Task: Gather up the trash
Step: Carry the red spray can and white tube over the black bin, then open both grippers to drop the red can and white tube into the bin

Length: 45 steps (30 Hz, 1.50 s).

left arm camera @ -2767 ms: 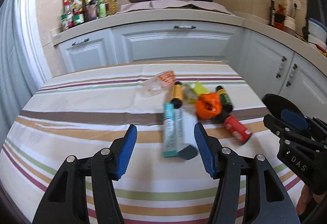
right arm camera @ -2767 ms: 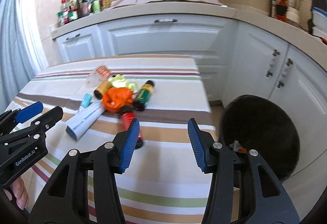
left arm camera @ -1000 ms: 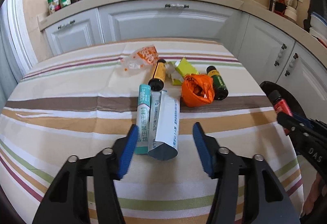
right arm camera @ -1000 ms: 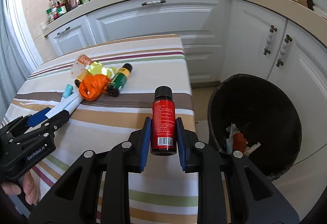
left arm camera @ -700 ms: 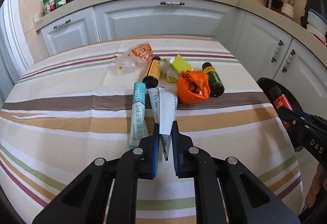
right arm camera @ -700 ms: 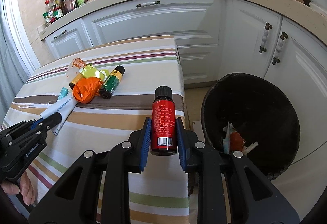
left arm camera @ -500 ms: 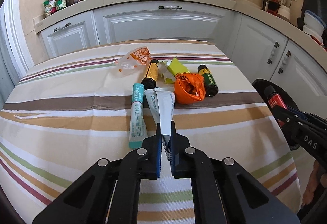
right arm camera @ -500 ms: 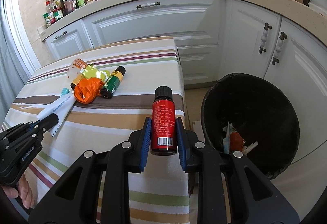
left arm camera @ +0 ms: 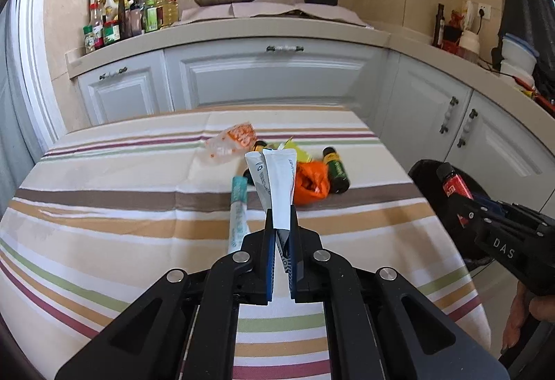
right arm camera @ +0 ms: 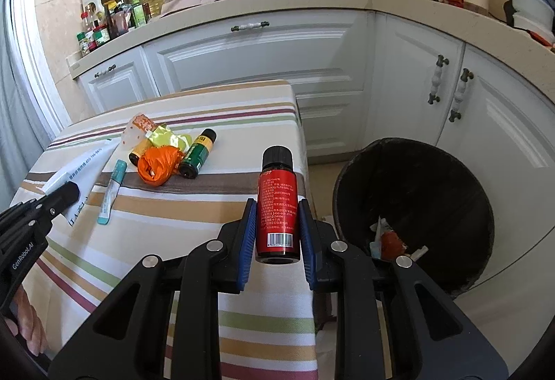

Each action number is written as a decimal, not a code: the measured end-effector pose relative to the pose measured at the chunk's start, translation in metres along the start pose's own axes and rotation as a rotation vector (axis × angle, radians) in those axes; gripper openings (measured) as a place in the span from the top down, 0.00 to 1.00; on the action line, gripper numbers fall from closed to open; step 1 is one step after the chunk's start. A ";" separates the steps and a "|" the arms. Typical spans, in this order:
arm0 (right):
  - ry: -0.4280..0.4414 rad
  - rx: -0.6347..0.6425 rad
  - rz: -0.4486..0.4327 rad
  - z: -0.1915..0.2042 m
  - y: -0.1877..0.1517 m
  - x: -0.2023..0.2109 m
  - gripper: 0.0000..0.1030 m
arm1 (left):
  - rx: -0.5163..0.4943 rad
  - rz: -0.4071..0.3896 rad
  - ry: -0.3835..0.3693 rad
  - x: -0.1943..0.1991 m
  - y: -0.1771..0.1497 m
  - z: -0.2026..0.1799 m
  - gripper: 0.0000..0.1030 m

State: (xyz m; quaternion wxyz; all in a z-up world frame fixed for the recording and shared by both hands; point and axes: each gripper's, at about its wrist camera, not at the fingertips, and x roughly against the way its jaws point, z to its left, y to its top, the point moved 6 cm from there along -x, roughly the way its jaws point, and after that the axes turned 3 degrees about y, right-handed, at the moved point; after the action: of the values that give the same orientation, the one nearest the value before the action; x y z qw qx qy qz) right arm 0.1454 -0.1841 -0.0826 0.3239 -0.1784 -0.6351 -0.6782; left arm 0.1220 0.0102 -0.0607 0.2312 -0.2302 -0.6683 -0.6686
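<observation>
Both tongs are full. Left gripper [left arm camera: 280, 243] has its blue pads pinched flat on the bottom end of a white, flattened paper-like packet [left arm camera: 279, 184] with printed text, which stands up above the near middle of the striped tablecloth [left arm camera: 104, 206]; gripping it by one end probably keeps the limp packet from folding out of the hold. Right gripper [right arm camera: 277, 231] is clamped on the lower half of a small red bottle with a black cap and a barcode label [right arm camera: 277, 206], held upright past the right edge of the cloth, beside the round black trash bin [right arm camera: 409, 172] on the floor. That spot suits a drop into the bin, which already holds a few scraps.

Uncollected trash lies in a cluster toward the far right part of the cloth: a crumpled orange plastic bag [right arm camera: 158, 166], a green bottle with a yellow label [right arm camera: 197, 154] lying on its side just beside it, a yellow-labelled bottle [right arm camera: 138, 151], a crinkled yellow-green wrapper [right arm camera: 170, 137], a clear wrapper with orange print [left arm camera: 232, 140], and a slim teal-and-white tube [right arm camera: 111, 192] nearer the front.
</observation>
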 end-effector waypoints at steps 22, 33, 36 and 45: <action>-0.186 -0.082 -0.094 -0.081 0.010 0.052 0.77 | -0.119 -0.056 -0.220 0.000 0.027 -0.108 0.94; -0.253 -0.112 -0.126 -0.126 0.020 0.057 0.77 | -0.171 -0.088 -0.274 -0.008 0.040 -0.159 0.94; -0.260 -0.120 -0.128 -0.134 0.020 0.056 0.77 | -0.182 -0.089 -0.283 -0.012 0.042 -0.170 0.94; -0.280 -0.141 -0.135 -0.158 0.022 0.048 0.77 | -0.207 -0.081 -0.293 -0.033 0.047 -0.198 0.94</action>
State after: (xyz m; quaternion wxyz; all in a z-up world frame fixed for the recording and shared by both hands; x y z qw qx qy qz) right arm 0.1520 -0.3478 -0.0554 0.1727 -0.2502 -0.6355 -0.7097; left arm 0.1771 -0.1877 -0.0440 0.0793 -0.3207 -0.6310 -0.7019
